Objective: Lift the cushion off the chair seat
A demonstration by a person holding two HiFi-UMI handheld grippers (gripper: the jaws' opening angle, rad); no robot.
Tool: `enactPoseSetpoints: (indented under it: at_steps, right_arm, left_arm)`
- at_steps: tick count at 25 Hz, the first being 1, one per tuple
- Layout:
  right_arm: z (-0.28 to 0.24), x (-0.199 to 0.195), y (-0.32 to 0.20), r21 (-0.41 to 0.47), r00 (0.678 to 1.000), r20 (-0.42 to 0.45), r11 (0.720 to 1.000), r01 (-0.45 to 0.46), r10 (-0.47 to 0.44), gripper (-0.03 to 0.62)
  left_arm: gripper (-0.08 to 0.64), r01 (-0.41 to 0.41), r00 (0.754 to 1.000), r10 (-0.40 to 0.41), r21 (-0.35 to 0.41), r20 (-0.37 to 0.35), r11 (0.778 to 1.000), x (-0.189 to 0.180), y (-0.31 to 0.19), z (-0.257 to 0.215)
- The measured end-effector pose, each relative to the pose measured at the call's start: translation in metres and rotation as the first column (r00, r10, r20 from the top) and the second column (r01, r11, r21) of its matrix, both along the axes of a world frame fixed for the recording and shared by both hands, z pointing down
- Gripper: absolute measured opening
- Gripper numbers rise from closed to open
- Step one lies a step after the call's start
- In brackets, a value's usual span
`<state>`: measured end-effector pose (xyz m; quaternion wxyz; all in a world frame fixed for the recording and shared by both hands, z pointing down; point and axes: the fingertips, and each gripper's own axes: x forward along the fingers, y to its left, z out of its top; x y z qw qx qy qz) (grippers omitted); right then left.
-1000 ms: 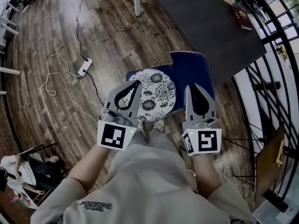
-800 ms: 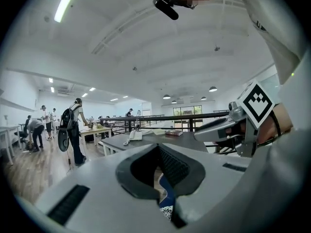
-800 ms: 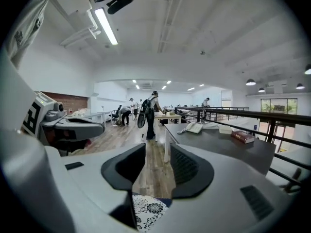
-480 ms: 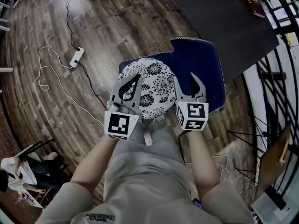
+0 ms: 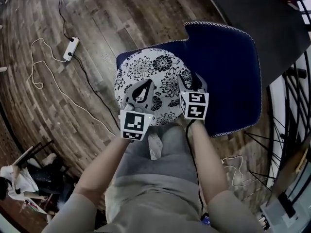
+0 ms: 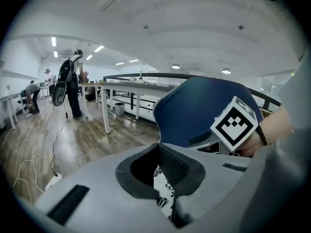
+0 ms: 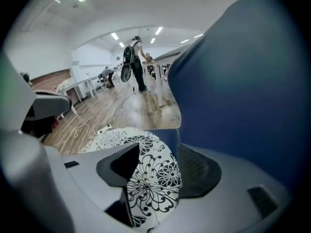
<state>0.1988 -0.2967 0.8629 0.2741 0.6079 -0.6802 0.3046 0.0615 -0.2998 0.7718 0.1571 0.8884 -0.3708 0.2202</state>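
A round white cushion [image 5: 146, 69] with a black flower print lies on the seat of a dark blue chair [image 5: 228, 72]. My left gripper [image 5: 144, 82] is low over the cushion's near left part; its tips meet and nothing shows clamped, and the print [image 6: 163, 183] shows through the hole behind them. My right gripper [image 5: 192, 79] is at the cushion's right edge, beside the blue seat. Its jaws have just been opening and stand open, with the cushion's edge [image 7: 150, 178] between them and the chair back [image 7: 243, 91] rising to the right. No pad visibly presses on it.
A power strip [image 5: 70, 48] and a white cable [image 5: 43, 76] lie on the wooden floor to the left. A dark surface [image 5: 272, 13] and a black railing [image 5: 296, 91] border the chair at the right. People [image 6: 73, 86] stand far off by long tables.
Both grippers have come down from above the person's lap onto the cushion. The right jaws, shut a second ago, have spread apart. The left jaws look the same.
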Motion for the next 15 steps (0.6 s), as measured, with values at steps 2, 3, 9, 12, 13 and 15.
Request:
enactPoseSetpoints:
  at_steps: [2, 3, 9, 12, 13, 15]
  right_arm:
    - [0.031, 0.008, 0.001, -0.039, 1.000, -0.011, 0.999, -0.006, 0.006, 0.222]
    - [0.046, 0.011, 0.003, -0.063, 1.000, -0.014, 0.998, -0.015, 0.014, 0.226]
    - [0.119, 0.019, 0.012, -0.187, 0.999, -0.036, 0.982, 0.022, -0.029, 0.253]
    - [0.130, 0.019, 0.021, -0.213, 0.998, -0.057, 0.977, 0.017, -0.030, 0.253]
    - [0.130, 0.017, 0.024, -0.211, 0.997, -0.068, 0.977, 0.015, -0.030, 0.253]
    - [0.130, 0.012, 0.028, -0.210, 0.997, -0.077, 0.978, 0.006, -0.022, 0.249]
  left_arm:
    - [0.005, -0.008, 1.000, 0.008, -0.021, 0.007, 1.000, 0.011, -0.004, 0.027]
    - [0.005, -0.012, 1.000, 0.012, -0.034, 0.015, 0.999, 0.015, -0.004, 0.041]
    - [0.005, 0.002, 0.996, 0.010, -0.138, 0.086, 0.990, 0.022, -0.005, 0.126]
    - [0.005, 0.072, 0.994, -0.056, -0.191, 0.092, 0.979, 0.012, -0.003, 0.141]
    - [0.005, 0.093, 0.993, -0.076, -0.204, 0.088, 0.975, 0.007, -0.001, 0.142]
    - [0.005, 0.105, 0.992, -0.088, -0.215, 0.086, 0.971, 0.001, 0.004, 0.143]
